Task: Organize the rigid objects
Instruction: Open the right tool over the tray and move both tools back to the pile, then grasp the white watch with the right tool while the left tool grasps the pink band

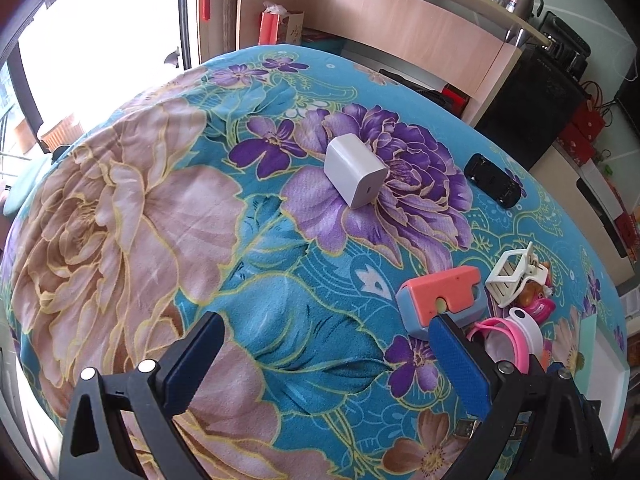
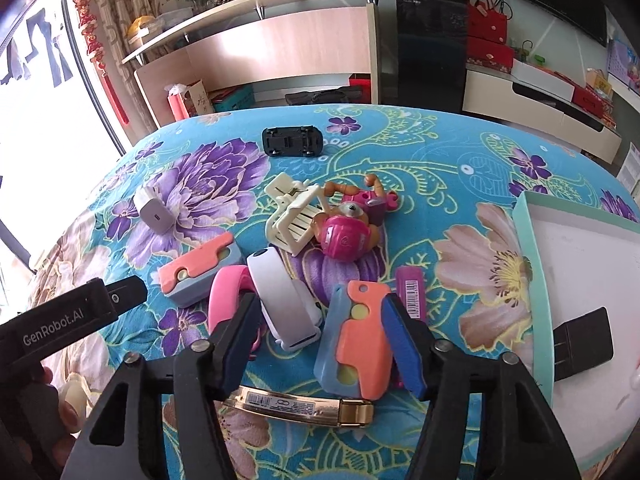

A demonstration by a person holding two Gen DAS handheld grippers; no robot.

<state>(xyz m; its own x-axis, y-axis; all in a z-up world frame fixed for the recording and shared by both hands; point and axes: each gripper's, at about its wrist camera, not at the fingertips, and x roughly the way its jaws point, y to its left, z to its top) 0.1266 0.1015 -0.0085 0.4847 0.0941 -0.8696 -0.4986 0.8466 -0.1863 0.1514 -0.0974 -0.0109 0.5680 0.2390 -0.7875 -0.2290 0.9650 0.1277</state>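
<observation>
Toys and small hard items lie on a flowered blanket [image 2: 460, 152], crowded toward its right half beside a mint-rimmed white box [image 2: 532, 248] that holds one black charger [image 2: 584, 342]. Left of the white charger [image 1: 354, 170] the blanket is bare and wide open out to its far edge by the window. Behind the blanket stands a wooden shelf unit [image 2: 288, 40], well apart from the pile. Counted in the right wrist view: two orange-and-blue toy pieces, one near the left gripper [image 2: 198, 278] and one upright between the right gripper [image 2: 324, 344] jaws; one upturned black toy car [image 2: 292, 141]; one pup figure in a pink helmet [image 2: 346, 232] touching one cream clip [image 2: 294, 216]; one white band [image 2: 282, 292]; one pink band [image 2: 226, 292]; one gold bracelet [image 2: 304, 406]; one purple barcoded piece [image 2: 412, 294]. Right tongs are half spread, the orange toy against the right pad only. Left gripper [image 1: 328, 360] gapes wide, holding nothing.
</observation>
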